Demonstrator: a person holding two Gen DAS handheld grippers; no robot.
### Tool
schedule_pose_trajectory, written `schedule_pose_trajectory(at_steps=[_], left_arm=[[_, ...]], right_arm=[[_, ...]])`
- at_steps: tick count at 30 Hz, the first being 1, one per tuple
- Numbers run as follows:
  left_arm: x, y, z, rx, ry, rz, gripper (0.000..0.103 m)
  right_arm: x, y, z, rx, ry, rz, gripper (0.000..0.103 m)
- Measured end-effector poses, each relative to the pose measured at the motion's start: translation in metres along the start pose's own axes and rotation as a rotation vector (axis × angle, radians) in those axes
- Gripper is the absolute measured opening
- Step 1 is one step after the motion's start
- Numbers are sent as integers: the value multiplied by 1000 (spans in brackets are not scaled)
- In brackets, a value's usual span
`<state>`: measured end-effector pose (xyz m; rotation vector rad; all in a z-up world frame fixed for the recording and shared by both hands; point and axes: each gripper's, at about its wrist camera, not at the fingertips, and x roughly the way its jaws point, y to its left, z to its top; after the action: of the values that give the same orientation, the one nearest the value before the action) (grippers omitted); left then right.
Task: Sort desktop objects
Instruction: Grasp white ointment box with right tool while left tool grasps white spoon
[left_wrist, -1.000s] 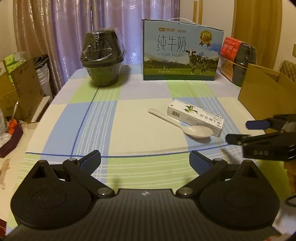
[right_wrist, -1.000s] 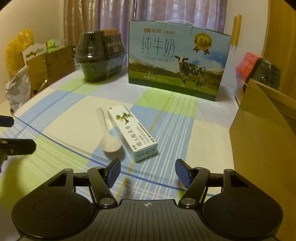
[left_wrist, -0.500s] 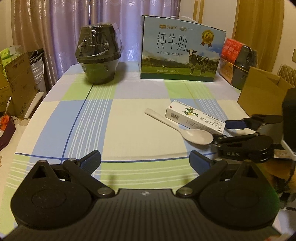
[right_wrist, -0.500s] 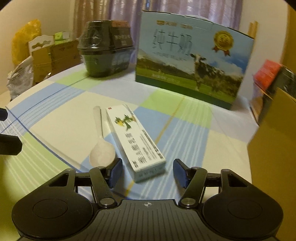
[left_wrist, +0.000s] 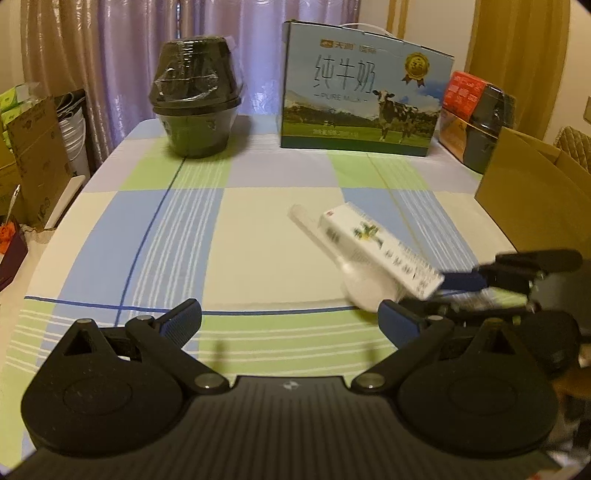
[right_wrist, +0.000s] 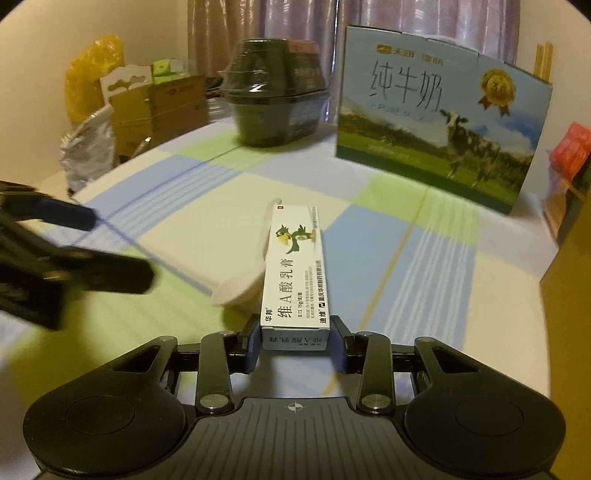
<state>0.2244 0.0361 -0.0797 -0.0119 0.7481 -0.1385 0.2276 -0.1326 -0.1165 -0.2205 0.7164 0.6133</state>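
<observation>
1. A milk carton (left_wrist: 364, 99) printed with a cow stands far ahead of the gripper at the back of the counter (left_wrist: 258, 236)
2. A dark wrapped bowl stack (left_wrist: 195, 99) sits far ahead to the left, near the curtain (left_wrist: 147, 44)
3. A brown cardboard box (left_wrist: 535, 192) stands to the right
4. Cardboard boxes (right_wrist: 159, 107) and a yellow bag (right_wrist: 92, 74) sit off the counter's left edge

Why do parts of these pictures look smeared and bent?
Left wrist view: the white box and spoon are motion-blurred, while the milk carton stays sharp. Right wrist view: the left gripper is smeared and the box crisp. Both views: fisheye lenses curve the edges, under dim yellowish light.
</observation>
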Motion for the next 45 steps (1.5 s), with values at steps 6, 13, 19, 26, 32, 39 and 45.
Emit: schedule_pose_trajectory(at_steps=[6, 13, 19, 26, 32, 39, 45], left_arm=[[8, -9, -1, -2, 11, -56, 95], [25, -19, 0, -128, 49, -121, 74], [40, -37, -1, -90, 46, -78, 64], [52, -43, -1, -37, 34, -32, 33], [46, -44, -2, -6, 40, -25, 25], [36, -48, -9, 10, 41, -38, 25], [10, -53, -29, 28, 67, -38, 25]], right_arm=[[-24, 0, -15, 120, -11, -35, 35], [-43, -3, -39, 107, -18, -174, 35], [-49, -9, -47, 128, -30, -176, 35], [-51, -15, -51, 149, -45, -159, 36], [-45, -17, -44, 156, -61, -151, 39], [-41, -21, -37, 178, -39, -155, 37], [-70, -10, -52, 196, -13, -152, 36]])
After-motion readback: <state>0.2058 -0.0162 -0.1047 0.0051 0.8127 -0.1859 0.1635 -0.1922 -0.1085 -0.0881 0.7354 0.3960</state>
